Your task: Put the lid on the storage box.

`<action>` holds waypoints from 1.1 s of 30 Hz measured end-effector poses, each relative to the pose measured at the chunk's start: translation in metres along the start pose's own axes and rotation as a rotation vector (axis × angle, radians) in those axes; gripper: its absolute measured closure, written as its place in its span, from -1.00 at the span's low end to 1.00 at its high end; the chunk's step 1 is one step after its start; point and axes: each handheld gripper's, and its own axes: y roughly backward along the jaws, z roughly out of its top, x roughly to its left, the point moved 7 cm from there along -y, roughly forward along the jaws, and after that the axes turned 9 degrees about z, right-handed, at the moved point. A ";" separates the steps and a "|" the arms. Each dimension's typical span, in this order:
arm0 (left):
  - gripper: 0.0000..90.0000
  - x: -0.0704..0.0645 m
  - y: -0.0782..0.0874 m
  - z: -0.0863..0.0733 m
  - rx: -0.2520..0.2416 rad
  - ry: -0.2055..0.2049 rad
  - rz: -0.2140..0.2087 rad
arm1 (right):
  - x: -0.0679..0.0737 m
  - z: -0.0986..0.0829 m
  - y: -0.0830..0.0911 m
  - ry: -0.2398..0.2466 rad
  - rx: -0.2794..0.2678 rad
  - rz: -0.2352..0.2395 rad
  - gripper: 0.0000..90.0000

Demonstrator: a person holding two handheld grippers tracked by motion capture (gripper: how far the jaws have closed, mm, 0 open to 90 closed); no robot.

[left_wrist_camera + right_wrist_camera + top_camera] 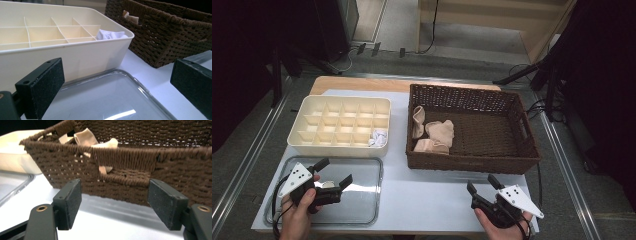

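White laminate covers the desk [432, 195] we work at, with a strip of pale wood at its far edge. On its right half stands the largest thing, a dark brown woven wicker basket [492, 162], rectangular, holding three beige socks [434, 134] bunched in its left end. To its left sits a cream plastic organiser box [312, 145] divided into small compartments; a white rolled sock [378, 137] fills the near right compartment. Near that box, at the desk's near left, lies a clear rounded-rectangle plastic tray [367, 200].

We hold the left tool [337, 172] above this tray, its black jaws spread wide with nothing between them; in the left gripper view they frame the box's near right corner and the tray's rim. Our right tool [482, 186] hovers over the bare desk just near of the basket's front wall, jaws likewise parted and empty.
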 end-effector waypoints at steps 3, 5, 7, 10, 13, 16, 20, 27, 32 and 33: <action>-1.00 0.004 0.001 -0.003 0.004 0.003 0.007 | 0.000 0.009 -0.002 0.001 -0.003 -0.001 -0.33; -1.00 0.008 0.002 -0.005 0.006 0.011 0.008 | 0.000 0.015 -0.004 0.006 -0.003 0.001 -0.30; -1.00 0.011 0.004 -0.004 -0.002 0.021 0.011 | 0.001 0.020 -0.008 0.011 -0.001 0.003 -0.29; -1.00 0.016 0.007 -0.002 -0.012 0.024 0.015 | 0.004 0.031 -0.014 0.019 -0.005 0.009 -0.25; -1.00 0.021 0.008 -0.003 -0.011 0.022 0.028 | 0.008 0.041 -0.024 0.034 -0.003 0.016 -0.22; -1.00 0.022 0.007 -0.004 -0.005 0.023 0.032 | 0.011 0.047 -0.035 0.043 0.009 0.023 -0.21; -1.00 0.021 0.006 -0.005 -0.002 0.022 0.031 | 0.015 0.052 -0.049 0.044 0.036 0.034 -0.21; -1.00 0.022 0.004 -0.008 0.006 0.038 0.017 | 0.015 0.068 -0.072 0.059 0.078 0.034 -0.20; -1.00 0.024 0.001 -0.011 0.016 0.035 0.012 | 0.013 0.078 -0.089 0.057 0.098 0.039 -0.19; -1.00 0.024 0.002 -0.011 0.017 0.039 0.011 | 0.013 0.079 -0.093 0.055 0.106 0.040 -0.19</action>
